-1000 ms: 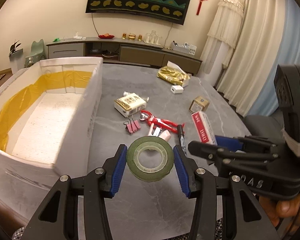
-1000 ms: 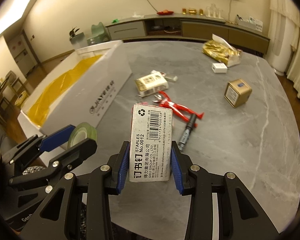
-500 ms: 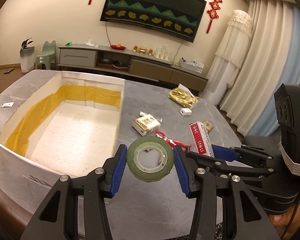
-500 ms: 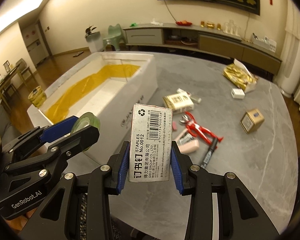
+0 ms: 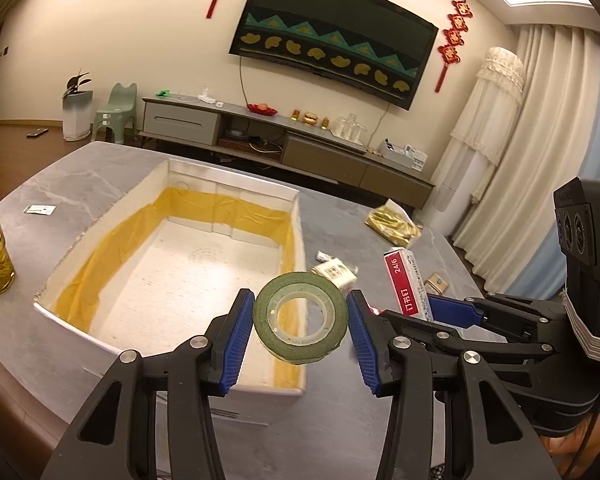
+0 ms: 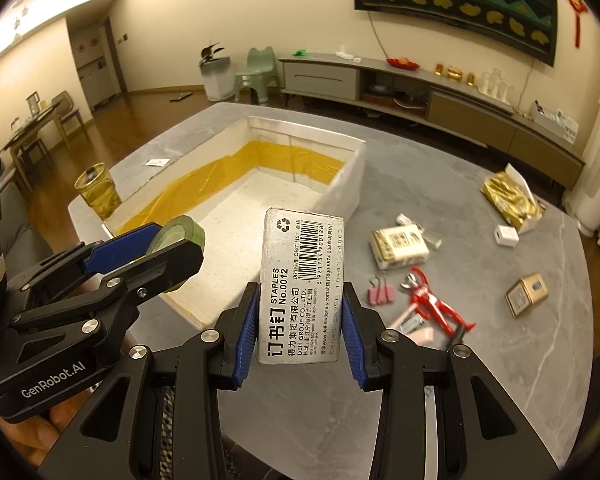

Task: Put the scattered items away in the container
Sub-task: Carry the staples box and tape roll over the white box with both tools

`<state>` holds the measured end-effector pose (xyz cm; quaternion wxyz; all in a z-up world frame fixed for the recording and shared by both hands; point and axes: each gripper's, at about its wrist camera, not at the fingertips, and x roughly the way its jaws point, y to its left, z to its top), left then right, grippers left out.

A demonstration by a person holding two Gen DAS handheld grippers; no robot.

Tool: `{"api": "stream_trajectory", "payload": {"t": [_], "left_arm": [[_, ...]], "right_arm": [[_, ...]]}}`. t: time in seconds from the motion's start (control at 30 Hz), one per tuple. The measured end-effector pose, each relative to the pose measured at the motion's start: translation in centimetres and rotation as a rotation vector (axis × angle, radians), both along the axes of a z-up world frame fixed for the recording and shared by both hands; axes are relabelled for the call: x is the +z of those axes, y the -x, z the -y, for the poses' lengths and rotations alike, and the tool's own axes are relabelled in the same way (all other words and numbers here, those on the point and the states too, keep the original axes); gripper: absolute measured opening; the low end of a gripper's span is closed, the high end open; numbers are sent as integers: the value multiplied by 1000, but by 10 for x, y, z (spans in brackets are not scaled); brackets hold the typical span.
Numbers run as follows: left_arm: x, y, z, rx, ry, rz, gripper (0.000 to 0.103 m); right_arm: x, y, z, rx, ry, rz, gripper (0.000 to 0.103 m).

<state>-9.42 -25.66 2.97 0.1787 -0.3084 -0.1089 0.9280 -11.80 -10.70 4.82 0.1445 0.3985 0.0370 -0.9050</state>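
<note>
Left gripper (image 5: 300, 326): closed on a roll of green tape (image 5: 300, 318), which is carried low in the centre of the left wrist frame, over the near right corner of the container.
Right gripper (image 6: 300, 330): clamped on a staples box (image 6: 302, 290), held upright at lower centre of the right wrist frame, just short of the container's near wall.
Container (image 5: 112, 356): a white foam box with a yellow lining; nothing is seen inside it.
Change: a second ago both loads were seen low over the scattered items; they have since been lifted and swung toward the box, whose open interior now fills the left of both frames.
Meaning for the task: the carry is judged nearly finished; release into the box is the likely next step.
Left on the table (image 6: 500, 400): pink binder clips (image 6: 381, 295), red nail clippers (image 6: 434, 304), a small gold tin (image 6: 527, 294), a white card box (image 6: 400, 247), at right of the right wrist frame.
</note>
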Motion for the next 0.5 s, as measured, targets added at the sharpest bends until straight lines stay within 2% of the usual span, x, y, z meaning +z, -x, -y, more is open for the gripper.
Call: {"api": "stream_trajectory", "payload": {"t": [0.5], "left_arm": [[-2,36,53,83,-20,22,49]], "right_arm": [[4,45,52,110,-50,-5,41]]}}
